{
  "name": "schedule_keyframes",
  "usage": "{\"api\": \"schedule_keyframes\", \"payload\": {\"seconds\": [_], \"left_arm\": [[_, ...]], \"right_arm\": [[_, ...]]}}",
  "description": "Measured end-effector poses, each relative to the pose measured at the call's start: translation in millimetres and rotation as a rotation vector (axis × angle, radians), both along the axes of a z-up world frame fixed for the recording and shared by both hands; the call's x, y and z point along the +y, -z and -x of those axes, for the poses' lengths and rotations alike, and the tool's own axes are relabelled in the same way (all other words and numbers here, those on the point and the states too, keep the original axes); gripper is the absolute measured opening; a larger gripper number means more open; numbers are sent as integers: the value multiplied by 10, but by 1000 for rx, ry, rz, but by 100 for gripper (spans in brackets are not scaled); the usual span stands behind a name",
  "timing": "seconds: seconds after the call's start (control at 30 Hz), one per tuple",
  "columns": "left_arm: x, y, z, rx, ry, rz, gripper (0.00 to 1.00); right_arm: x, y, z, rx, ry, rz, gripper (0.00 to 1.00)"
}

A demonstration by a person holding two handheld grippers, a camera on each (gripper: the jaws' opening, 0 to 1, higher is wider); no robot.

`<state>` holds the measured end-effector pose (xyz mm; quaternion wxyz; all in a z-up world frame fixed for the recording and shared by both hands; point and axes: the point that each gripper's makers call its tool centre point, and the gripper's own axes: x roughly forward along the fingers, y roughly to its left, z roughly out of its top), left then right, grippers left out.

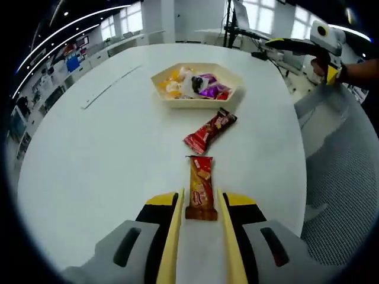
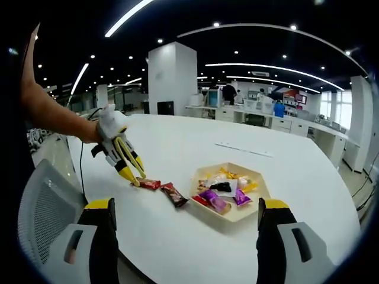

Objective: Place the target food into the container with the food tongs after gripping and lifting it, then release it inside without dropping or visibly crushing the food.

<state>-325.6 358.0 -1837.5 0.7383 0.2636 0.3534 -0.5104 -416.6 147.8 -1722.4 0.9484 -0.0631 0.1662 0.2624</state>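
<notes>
Nearest the lens in the left gripper view, the left gripper [image 1: 201, 204] stands with its yellow tongs narrowly parted on either side of an orange snack packet [image 1: 201, 188], whose near end lies between the tips; whether the tongs press it cannot be told. All rests on a large white table [image 1: 89, 160]. Straight ahead of the tips, at the table's far part, sits a cream hexagonal tray [image 1: 234, 93] of mixed wrapped sweets, and between it and the tips lies a red snack packet [image 1: 211, 131], angled. In the right gripper view, the right gripper [image 2: 186, 222] hangs wide apart above the table edge, beside a grey mesh chair [image 2: 41, 207].
</notes>
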Motion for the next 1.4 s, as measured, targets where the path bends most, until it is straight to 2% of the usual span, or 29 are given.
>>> {"api": "schedule_keyframes", "payload": {"seconds": [0.07,0.1,0.17,0.33,0.43,0.53,0.67,0.83,1.13,1.4], "left_arm": [[23,32,0,5,-15,2,26],[-12,-1,-35,-15,-22,47,26],[29,14,16,-7,-22,35,26],[-7,-7,-21,-109,55,37,26],[-16,4,9,-61,33,47,23],[-28,6,19,-66,47,55,21],[-13,1,29,-34,3,86,20],[-1,0,40,-24,9,72,20],[-20,-209,11,0,63,60,20],[-84,-605,-166,-14,115,76,20]], "right_arm": [[-5,1,-1,1,2,1,98],[-6,1,-2,1,3,-1,98],[-8,2,-3,1,4,0,98],[0,7,-1,2,-1,0,98],[6,11,0,4,-3,2,98],[6,13,1,5,-2,3,98],[8,11,3,6,-2,3,98],[8,15,5,7,-2,2,97],[11,13,7,5,-6,4,97],[15,10,9,5,-8,2,98]]}}
